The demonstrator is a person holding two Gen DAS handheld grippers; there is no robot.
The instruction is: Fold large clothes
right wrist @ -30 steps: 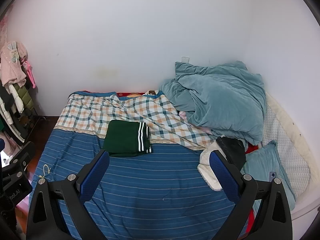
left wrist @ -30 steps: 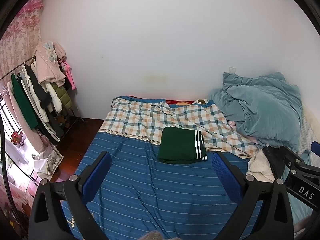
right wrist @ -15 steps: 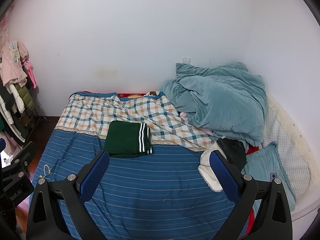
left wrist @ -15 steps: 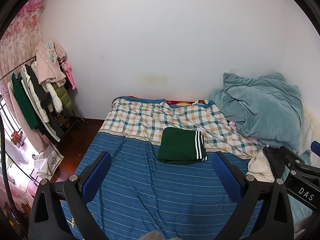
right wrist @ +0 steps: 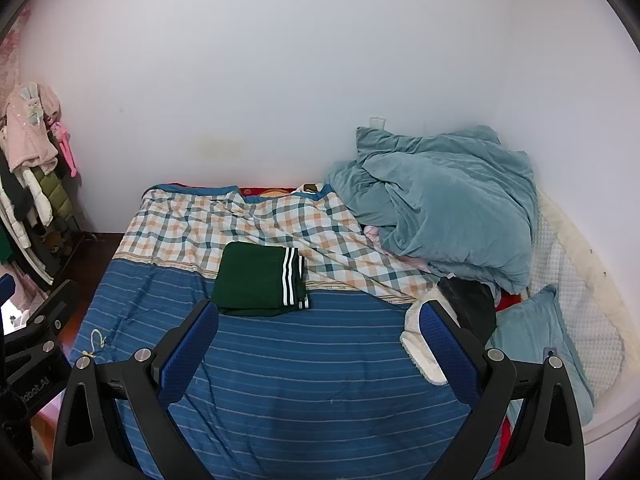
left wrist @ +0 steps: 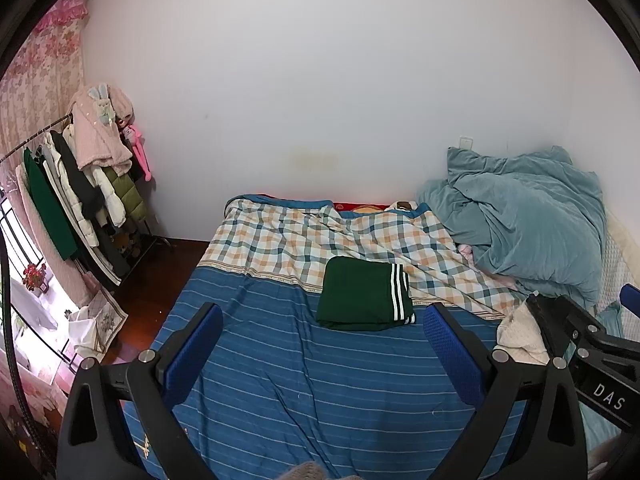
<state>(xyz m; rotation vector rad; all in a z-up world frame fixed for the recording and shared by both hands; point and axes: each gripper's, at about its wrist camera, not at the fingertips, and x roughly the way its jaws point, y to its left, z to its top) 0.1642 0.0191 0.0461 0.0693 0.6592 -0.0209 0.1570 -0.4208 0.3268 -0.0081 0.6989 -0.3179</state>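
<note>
Nothing moved — folded green garment (left wrist: 365,294) lies flat; only right view shows pillow (right wrist: 536,332).

The right gripper (right wrist: 318,334) hangs above the blue striped sheet (right wrist: 304,384), fingers spread wide and empty. Beyond its tips lies the folded green garment (right wrist: 256,280); right of that garment, a teal duvet (right wrist: 444,204).

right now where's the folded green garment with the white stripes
In both wrist views the folded green garment lies mid-bed, straddling the seam between the plaid cover and the blue striped sheet, left of the teal duvet.
</note>
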